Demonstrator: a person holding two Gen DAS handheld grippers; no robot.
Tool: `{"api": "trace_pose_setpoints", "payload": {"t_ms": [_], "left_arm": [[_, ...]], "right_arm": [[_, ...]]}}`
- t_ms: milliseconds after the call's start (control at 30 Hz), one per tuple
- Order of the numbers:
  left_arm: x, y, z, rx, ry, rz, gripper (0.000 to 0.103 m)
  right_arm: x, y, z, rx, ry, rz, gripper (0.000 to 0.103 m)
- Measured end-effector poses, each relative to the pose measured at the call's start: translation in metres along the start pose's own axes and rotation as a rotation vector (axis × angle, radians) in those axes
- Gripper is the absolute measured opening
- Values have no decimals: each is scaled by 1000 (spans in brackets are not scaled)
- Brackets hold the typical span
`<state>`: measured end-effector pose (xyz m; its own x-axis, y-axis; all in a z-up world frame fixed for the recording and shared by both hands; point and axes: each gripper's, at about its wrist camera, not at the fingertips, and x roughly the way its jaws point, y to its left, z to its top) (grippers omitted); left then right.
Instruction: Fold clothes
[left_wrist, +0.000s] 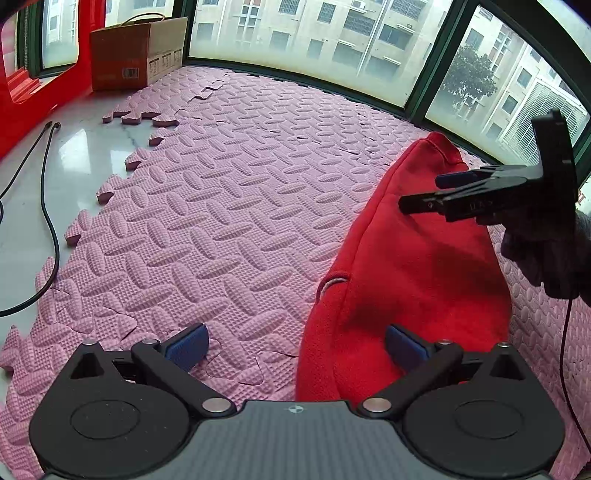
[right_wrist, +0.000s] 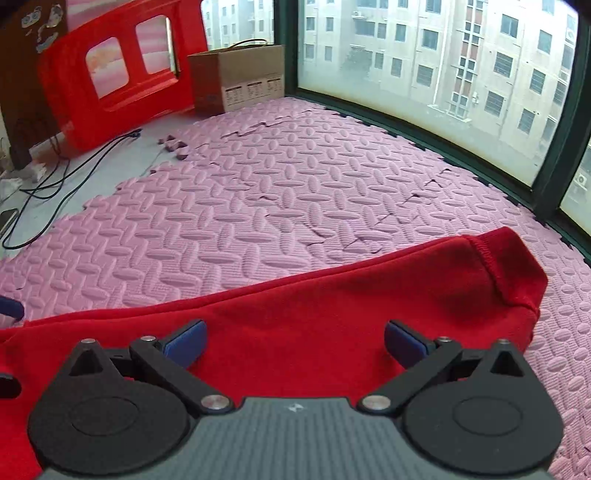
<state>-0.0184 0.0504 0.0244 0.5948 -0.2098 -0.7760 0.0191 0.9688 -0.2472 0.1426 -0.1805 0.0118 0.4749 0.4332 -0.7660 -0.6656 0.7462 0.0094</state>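
Observation:
A red fleece garment (left_wrist: 413, 266) lies on the pink foam mat (left_wrist: 229, 206), folded lengthwise into a long strip, its ribbed cuff end (right_wrist: 491, 258) toward the window. My left gripper (left_wrist: 295, 345) is open and empty, low over the garment's near end and left edge. My right gripper (right_wrist: 295, 341) is open and empty, just above the middle of the red garment (right_wrist: 314, 314). The right gripper also shows in the left wrist view (left_wrist: 424, 194), hovering over the cloth with its fingers apart.
A cardboard box (left_wrist: 136, 51) and a red plastic piece (right_wrist: 118, 70) stand at the far left by the window (right_wrist: 443, 62). Black cables (left_wrist: 48, 192) lie on the bare white floor left of the mat. Loose mat edge pieces (left_wrist: 144, 118) lie there too.

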Motion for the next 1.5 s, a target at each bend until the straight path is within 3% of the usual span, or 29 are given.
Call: {"api": "trace_pose_setpoints", "payload": {"t_ms": [200, 300, 433, 567, 933, 1067, 1267, 1333, 1500], "left_arm": [[-1, 1, 0, -6, -4, -2, 103], [0, 0, 1, -14, 3, 2, 103], [-2, 2, 1, -34, 5, 8, 103], [-1, -1, -1, -4, -5, 19, 103], [-7, -4, 13, -37, -12, 27, 103], [1, 1, 12, -48, 39, 55, 103], [1, 5, 10, -53, 44, 61, 103], [1, 4, 10, -49, 46, 65, 103], [2, 4, 12, -45, 52, 66, 103]], "right_arm": [[-32, 52, -31, -94, 3, 104, 103], [-47, 67, -47, -154, 8, 103, 103], [-72, 77, -63, -187, -63, 134, 103], [-67, 75, -81, -164, -68, 147, 103], [-77, 45, -80, -39, -77, 220, 103], [-83, 12, -65, 83, -114, 218, 103], [-70, -65, -43, 282, -137, 34, 103], [-58, -105, -37, 409, -156, -36, 100], [-31, -161, -35, 605, -161, -93, 89]]}}
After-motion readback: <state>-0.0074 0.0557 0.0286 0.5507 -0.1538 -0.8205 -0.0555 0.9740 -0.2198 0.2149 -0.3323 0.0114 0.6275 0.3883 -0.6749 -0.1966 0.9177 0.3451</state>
